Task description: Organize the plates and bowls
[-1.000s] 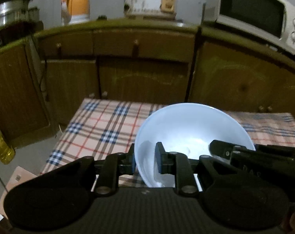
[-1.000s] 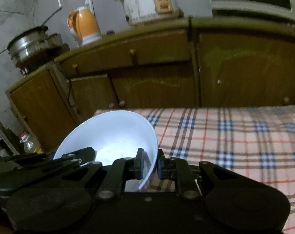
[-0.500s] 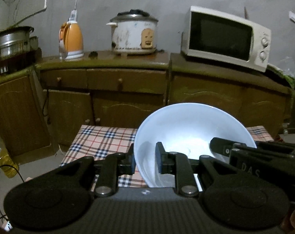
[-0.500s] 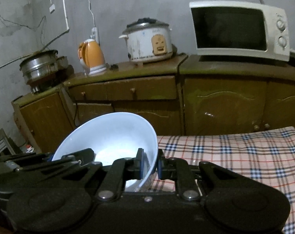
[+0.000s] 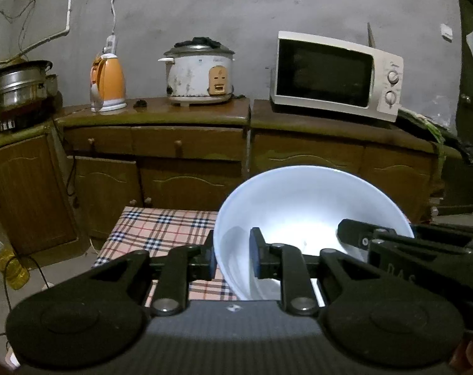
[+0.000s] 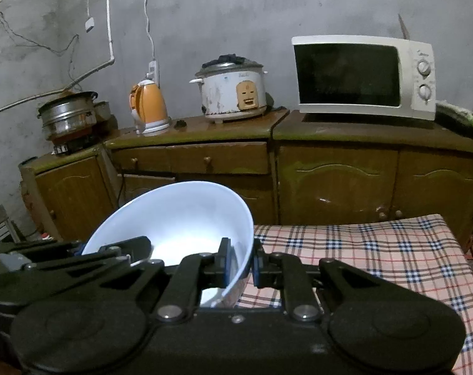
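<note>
The left gripper (image 5: 231, 257) is clamping the bowl's (image 5: 302, 215) left rim, and the right gripper (image 6: 240, 262) is clamping its right rim. Both are pointing level, holding the bowl above the table (image 6: 377, 250). Beyond the table, the microwave (image 6: 363, 76) is standing on the cabinet (image 6: 346, 168).

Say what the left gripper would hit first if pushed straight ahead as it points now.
Nothing near: past the bowl clamped in the left gripper, the line seems to pass over the table toward the cabinets, though depth is unclear.
</note>
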A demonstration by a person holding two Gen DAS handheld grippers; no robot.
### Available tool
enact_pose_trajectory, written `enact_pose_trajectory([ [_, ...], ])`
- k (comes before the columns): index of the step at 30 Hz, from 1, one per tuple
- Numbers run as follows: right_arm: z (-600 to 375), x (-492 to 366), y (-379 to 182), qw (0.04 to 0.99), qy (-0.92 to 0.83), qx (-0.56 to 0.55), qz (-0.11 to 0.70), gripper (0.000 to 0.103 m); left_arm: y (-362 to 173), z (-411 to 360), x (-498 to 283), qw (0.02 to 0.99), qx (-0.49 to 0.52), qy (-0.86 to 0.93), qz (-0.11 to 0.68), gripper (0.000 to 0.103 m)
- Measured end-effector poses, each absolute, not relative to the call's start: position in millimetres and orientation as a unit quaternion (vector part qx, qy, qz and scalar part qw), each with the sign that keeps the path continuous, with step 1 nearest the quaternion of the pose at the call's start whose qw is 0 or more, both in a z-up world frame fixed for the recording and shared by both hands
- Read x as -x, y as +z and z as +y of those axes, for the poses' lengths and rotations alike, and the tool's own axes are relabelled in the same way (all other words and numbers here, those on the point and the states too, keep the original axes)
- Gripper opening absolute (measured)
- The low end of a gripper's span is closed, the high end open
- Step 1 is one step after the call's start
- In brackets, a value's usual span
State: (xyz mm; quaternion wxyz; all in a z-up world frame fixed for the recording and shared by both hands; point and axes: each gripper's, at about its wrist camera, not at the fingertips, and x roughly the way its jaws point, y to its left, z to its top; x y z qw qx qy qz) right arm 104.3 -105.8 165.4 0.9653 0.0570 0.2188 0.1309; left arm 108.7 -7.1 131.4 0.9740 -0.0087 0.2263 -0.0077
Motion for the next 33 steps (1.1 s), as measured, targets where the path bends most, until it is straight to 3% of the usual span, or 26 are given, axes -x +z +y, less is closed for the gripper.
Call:
enact_pose_trajectory([
  [33, -196.5, -21.4, 108.4, 0.967, 0.05, -0.083, 0.235, 0.018, 84.6, -83.8, -61.5, 0.965, -0.013, -0.081, 0.248, 0.022],
])
